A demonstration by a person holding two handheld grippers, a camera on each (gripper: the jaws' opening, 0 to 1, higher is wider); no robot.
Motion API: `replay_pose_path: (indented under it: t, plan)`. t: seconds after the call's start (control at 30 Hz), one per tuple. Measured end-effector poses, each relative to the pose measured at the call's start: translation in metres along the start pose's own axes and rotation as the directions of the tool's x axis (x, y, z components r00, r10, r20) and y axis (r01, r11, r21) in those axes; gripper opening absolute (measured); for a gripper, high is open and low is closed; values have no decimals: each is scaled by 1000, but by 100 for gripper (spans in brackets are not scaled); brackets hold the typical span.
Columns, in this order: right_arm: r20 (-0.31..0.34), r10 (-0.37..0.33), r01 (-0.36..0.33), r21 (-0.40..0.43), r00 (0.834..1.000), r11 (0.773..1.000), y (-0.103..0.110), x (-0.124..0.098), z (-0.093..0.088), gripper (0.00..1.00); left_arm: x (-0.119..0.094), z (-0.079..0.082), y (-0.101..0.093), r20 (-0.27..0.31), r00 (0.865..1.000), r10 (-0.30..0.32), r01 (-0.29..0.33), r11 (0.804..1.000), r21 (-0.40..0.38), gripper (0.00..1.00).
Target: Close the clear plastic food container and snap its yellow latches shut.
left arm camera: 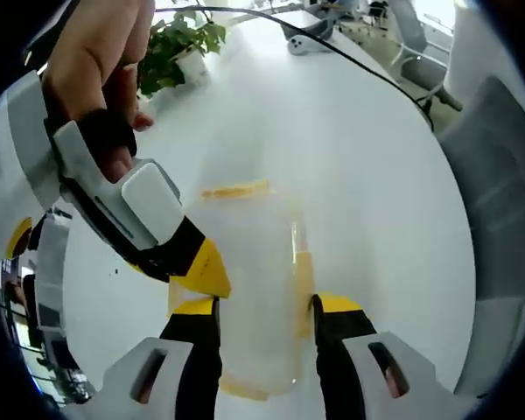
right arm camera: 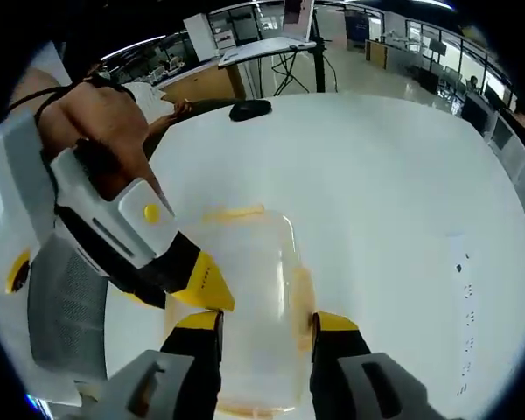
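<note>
my left gripper (left arm camera: 264, 308) is spread around the clear container (left arm camera: 249, 280), one jaw on each long side. my right gripper (right arm camera: 265, 322) straddles the same container (right arm camera: 245, 297), jaws apart. it sits on the white table (left arm camera: 367, 175), yellow latch (left arm camera: 236, 189) at its far end, plant (left arm camera: 179, 44) beyond

White round table (left arm camera: 376, 175) carries everything, surface glossy and mostly bare. Clear plastic container (left arm camera: 249, 280) with yellow latches (left arm camera: 236, 189) sits on it, lid on top. Far edge in the left gripper view: potted plant (left arm camera: 179, 48), a white device with a black cable (left arm camera: 367, 66) trailing across the top (device type unclear). In the right gripper view, the same table (right arm camera: 402, 201) and container (right arm camera: 254, 297), plus a dark flat object (right arm camera: 249, 108) near the far rim.
</note>
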State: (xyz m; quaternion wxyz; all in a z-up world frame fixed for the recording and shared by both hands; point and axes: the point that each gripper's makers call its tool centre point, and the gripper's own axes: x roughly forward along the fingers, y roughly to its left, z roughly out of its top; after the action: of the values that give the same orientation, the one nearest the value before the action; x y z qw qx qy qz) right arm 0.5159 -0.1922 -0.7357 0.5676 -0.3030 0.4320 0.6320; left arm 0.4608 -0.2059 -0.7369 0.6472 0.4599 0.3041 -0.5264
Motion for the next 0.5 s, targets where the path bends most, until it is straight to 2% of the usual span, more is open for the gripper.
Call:
replay_pose_path:
  t: [0.1,0.43,0.5]
  plan:
    - [-13,8,-8,-20,1000,1000,0,1,1,37,3,-1,0,-8,1000,13,-13,1000,24,43]
    - [-50,47,-49,-22,998,999,-2,3,-1,33,3,-2,4,9,999,34,-34,999,-10,38]
    - [-80,66,-68,-24,995,997,-3,4,-1,31,4,-1,5,1,999,42,-42,999,-17,35]
